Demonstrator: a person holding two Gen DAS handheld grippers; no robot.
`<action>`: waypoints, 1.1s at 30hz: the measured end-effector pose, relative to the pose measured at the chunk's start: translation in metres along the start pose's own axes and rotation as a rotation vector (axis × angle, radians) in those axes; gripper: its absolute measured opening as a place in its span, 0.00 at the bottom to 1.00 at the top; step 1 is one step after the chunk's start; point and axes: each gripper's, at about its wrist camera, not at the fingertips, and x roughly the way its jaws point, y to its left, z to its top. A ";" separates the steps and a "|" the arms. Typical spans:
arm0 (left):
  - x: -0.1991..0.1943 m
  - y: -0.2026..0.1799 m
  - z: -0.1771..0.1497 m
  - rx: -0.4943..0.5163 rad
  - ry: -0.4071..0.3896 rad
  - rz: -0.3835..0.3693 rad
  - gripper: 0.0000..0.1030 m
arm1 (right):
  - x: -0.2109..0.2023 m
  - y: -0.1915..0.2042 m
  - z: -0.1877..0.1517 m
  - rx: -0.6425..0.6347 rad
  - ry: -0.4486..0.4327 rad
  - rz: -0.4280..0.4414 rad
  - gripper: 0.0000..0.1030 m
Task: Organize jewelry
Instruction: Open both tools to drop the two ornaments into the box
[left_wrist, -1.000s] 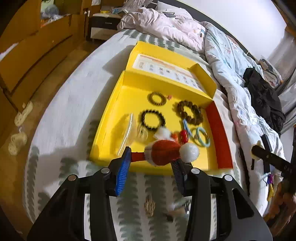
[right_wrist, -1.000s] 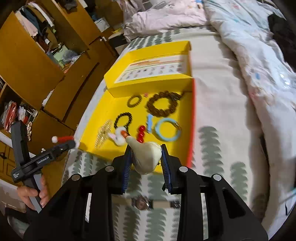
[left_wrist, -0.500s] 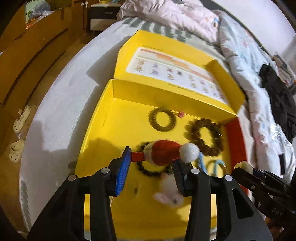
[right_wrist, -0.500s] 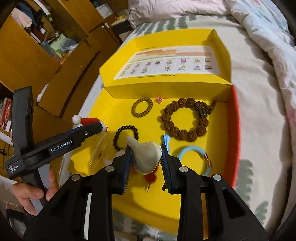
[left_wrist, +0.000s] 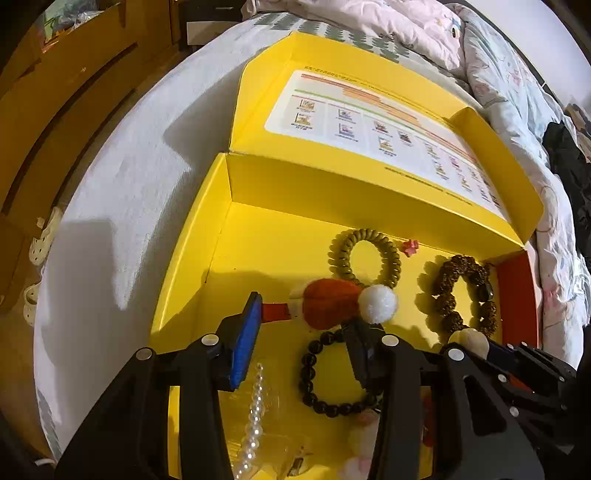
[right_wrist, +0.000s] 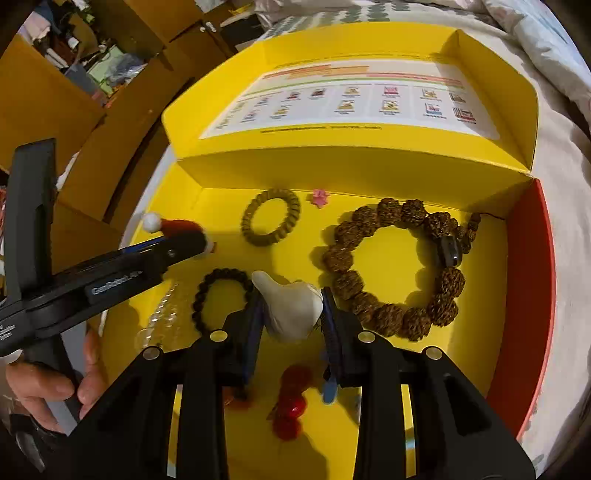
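Jewelry lies mostly sorted inside an open yellow box (right_wrist: 369, 170) on a bed: a brown seed-bead bracelet (right_wrist: 399, 273), an olive coil hair tie (right_wrist: 270, 221), a black bead bracelet (right_wrist: 221, 295), pearls and red beads. Two pieces seem left: the left claw (left_wrist: 303, 332) grips a red Santa-hat clip (left_wrist: 332, 302), the right claw (right_wrist: 291, 314) a cream-white ornament (right_wrist: 291, 310), both above the box floor.

text: "GenRobot.AI" | on: left gripper (right_wrist: 110, 284) arm | box lid chart (right_wrist: 354, 99): unreadable
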 end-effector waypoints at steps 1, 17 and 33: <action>0.001 0.001 0.000 0.000 0.003 0.003 0.42 | 0.001 -0.002 0.001 0.002 -0.004 -0.003 0.30; -0.003 0.007 0.000 -0.020 -0.009 0.019 0.50 | -0.015 0.004 0.004 -0.042 -0.053 -0.031 0.59; -0.074 0.013 -0.036 0.017 -0.094 0.024 0.56 | -0.116 0.018 -0.017 -0.040 -0.163 -0.047 0.60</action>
